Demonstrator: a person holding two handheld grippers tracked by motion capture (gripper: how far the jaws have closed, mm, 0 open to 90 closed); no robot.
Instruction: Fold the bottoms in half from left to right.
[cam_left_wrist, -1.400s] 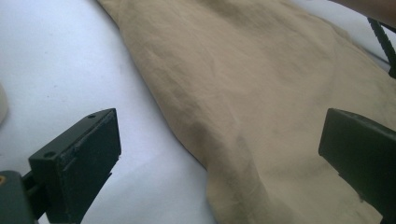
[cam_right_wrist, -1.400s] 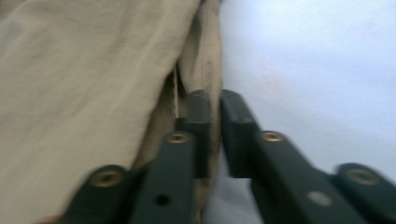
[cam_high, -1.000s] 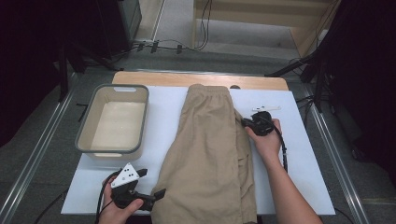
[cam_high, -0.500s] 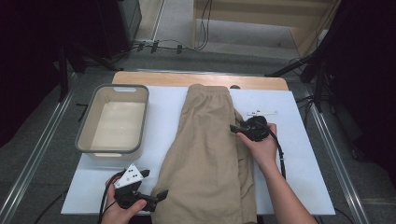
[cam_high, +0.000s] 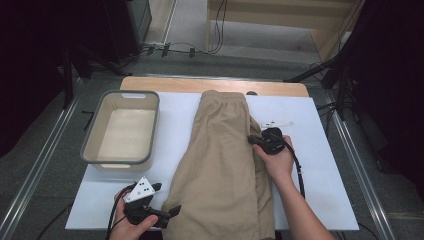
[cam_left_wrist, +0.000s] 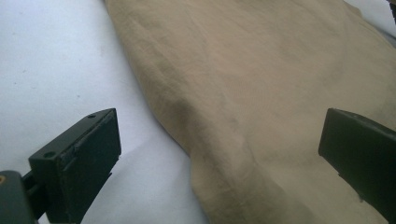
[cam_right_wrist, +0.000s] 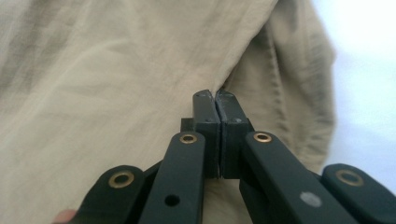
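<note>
A pair of khaki cotton shorts (cam_high: 225, 165) lies folded lengthwise down the middle of the white counter (cam_high: 325, 185), beside a grey plastic tub (cam_high: 121, 128). The right gripper (cam_high: 254, 140) has just been closing, and its fingers (cam_right_wrist: 205, 112) now pinch a fold at the shorts' right edge. The left gripper (cam_high: 175, 211) waits with fingers spread over the lower left hem, gripping nothing, so the next fold seems barely started and most of the folding is left.
</note>
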